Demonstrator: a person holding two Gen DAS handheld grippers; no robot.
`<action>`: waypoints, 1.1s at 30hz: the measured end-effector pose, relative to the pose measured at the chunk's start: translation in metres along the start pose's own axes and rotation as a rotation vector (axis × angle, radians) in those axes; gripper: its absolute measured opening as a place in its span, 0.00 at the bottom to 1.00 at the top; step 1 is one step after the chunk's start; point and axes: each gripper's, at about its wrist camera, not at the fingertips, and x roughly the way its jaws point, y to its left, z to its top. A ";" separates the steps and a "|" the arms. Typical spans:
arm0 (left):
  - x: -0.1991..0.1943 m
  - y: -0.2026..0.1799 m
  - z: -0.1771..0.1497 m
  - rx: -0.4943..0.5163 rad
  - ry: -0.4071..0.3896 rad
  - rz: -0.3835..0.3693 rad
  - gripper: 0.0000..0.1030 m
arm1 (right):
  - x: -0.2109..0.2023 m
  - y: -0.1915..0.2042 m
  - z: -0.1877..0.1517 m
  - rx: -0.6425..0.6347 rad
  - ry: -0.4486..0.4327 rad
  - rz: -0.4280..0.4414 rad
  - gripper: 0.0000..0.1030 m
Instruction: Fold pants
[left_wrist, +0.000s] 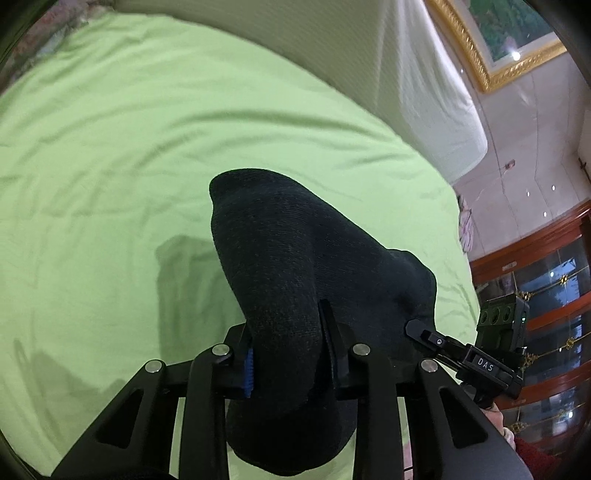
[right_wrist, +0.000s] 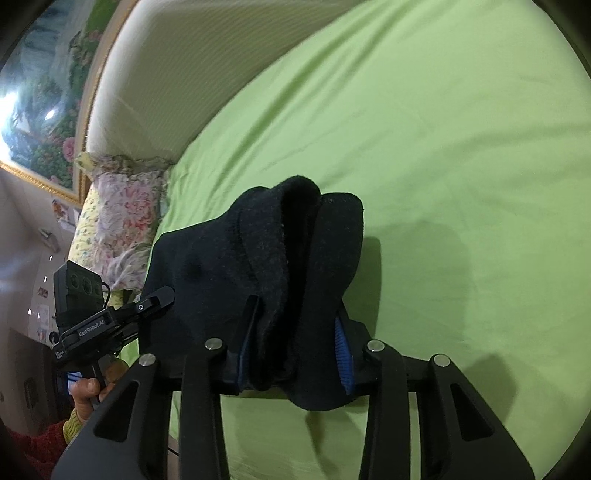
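Observation:
The dark, near-black pants (left_wrist: 295, 266) are bunched and held in the air above the green bed sheet (left_wrist: 110, 147). My left gripper (left_wrist: 288, 347) is shut on one part of the pants; the cloth hides its fingertips. My right gripper (right_wrist: 295, 332) is shut on another bunched part of the pants (right_wrist: 280, 258). The cloth hangs down between and over the fingers. The right gripper also shows in the left wrist view (left_wrist: 461, 354) at the right, next to the pants. The left gripper shows in the right wrist view (right_wrist: 122, 317) at the left.
The green sheet (right_wrist: 443, 147) covers the bed below. A cream headboard (left_wrist: 332, 55) stands behind it. A floral pillow (right_wrist: 118, 221) lies by the headboard. A gold-framed picture (left_wrist: 498, 44) hangs on the wall, and a wooden cabinet (left_wrist: 546, 295) stands beside the bed.

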 end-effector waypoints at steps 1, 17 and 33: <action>-0.006 0.002 0.003 -0.005 -0.013 0.001 0.27 | 0.002 0.006 0.004 -0.014 0.000 0.005 0.38; -0.078 0.091 0.063 -0.098 -0.168 0.127 0.27 | 0.098 0.092 0.078 -0.228 0.070 0.043 0.38; -0.059 0.139 0.065 -0.192 -0.157 0.189 0.29 | 0.149 0.094 0.088 -0.284 0.171 0.017 0.38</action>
